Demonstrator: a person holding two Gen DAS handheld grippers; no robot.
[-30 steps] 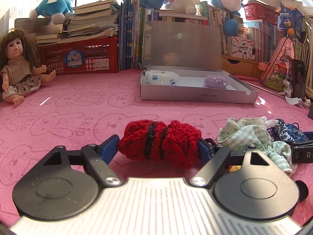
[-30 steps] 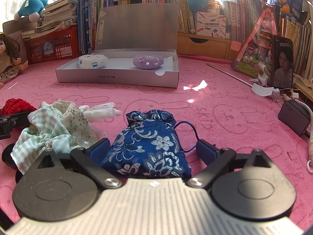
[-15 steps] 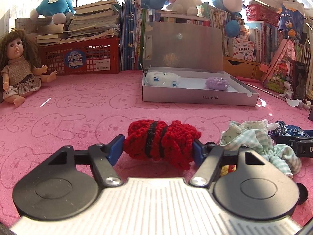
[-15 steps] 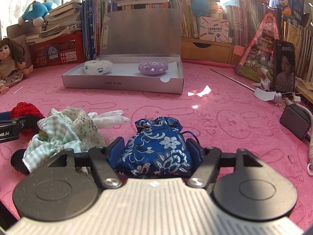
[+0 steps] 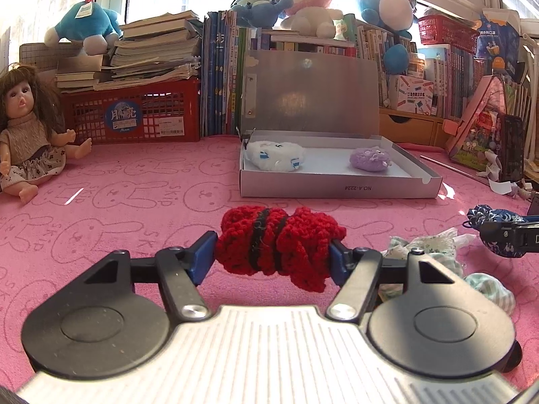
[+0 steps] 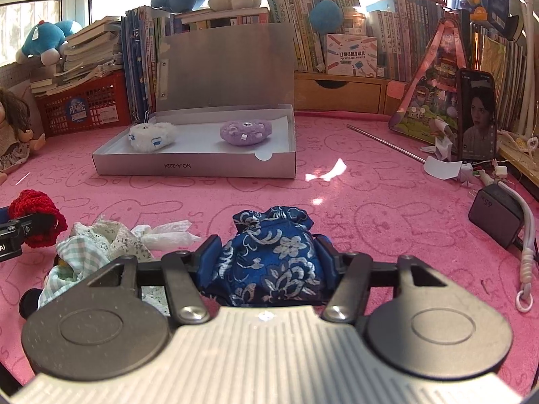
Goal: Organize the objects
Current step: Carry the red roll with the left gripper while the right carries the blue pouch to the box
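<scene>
A red crocheted bundle (image 5: 279, 245) with black bands sits between the blue pads of my left gripper (image 5: 271, 252), which is shut on it just above the pink mat. My right gripper (image 6: 269, 252) has a blue floral drawstring pouch (image 6: 273, 235) between its jaws. They are still closing, and the pads press into the pouch's sides. Ahead lies an open grey box (image 5: 337, 188) holding a white plush (image 5: 274, 155) and a purple plush (image 5: 370, 159). In the right wrist view the box (image 6: 202, 168) stands ahead to the left.
A heap of checked and floral cloth (image 6: 97, 245) lies between the two grippers. A doll (image 5: 30, 134) sits far left by a red basket (image 5: 134, 114). At right are a phone (image 6: 476, 118), a black charger (image 6: 495, 215) and a metal rod (image 6: 384, 141). Books and plush toys line the back.
Both grippers' jaws have narrowed: the left squeezed in on the red bundle, and the right went from wide of the pouch to pressing on it and rose slightly.
</scene>
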